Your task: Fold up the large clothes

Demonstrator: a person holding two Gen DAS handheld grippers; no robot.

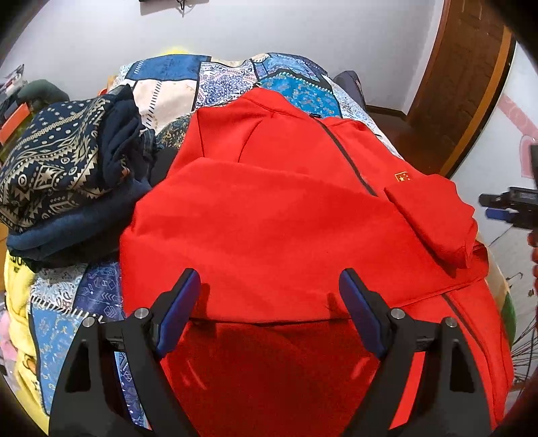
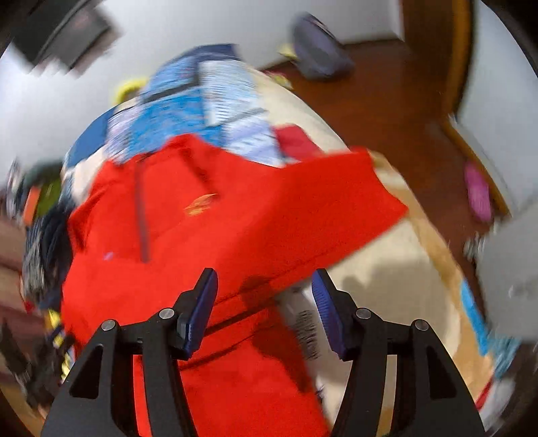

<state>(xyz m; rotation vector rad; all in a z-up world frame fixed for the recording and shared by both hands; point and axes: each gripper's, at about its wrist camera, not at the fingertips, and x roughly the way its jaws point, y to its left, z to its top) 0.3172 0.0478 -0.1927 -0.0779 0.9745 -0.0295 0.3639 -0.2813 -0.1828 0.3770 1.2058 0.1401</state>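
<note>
Left gripper (image 1: 269,295) wide open, nothing between the pads, hovering over the red jacket (image 1: 285,218). Right gripper (image 2: 264,302) about half open, holding nothing — jacket's edge below it. Jacket lies on a patchwork bedspread (image 1: 218,84), dark patterned clothes pile (image 1: 67,161) just beside. White wall (image 1: 269,27), brown wood floor (image 2: 386,101) — right view blurred.
</note>
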